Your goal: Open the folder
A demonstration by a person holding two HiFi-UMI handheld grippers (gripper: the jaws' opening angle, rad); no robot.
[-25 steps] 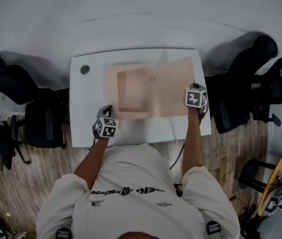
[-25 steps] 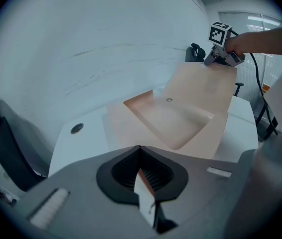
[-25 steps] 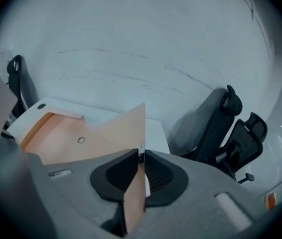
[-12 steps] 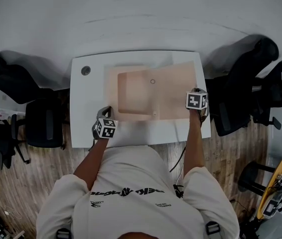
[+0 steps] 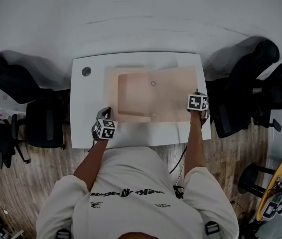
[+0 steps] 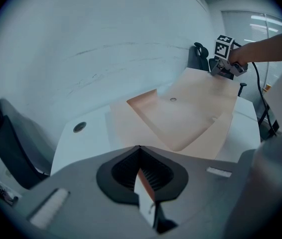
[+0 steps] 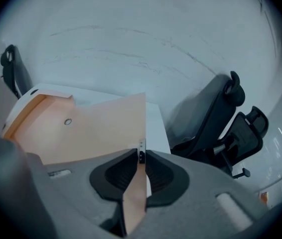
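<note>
Both arms reach forward, forearms bare. Left gripper (image 5: 104,112) sits near-left, pitched down, jaws pinched on a near corner of the folder (image 5: 171,91). Right gripper (image 5: 197,92) sits further out on the right, also pitched down, jaws nearly together with the folder's flap edge clamped between the pads.

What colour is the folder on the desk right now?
The folder is a pale peach-orange, plain with no pattern. It shows best in the left gripper view.
</note>
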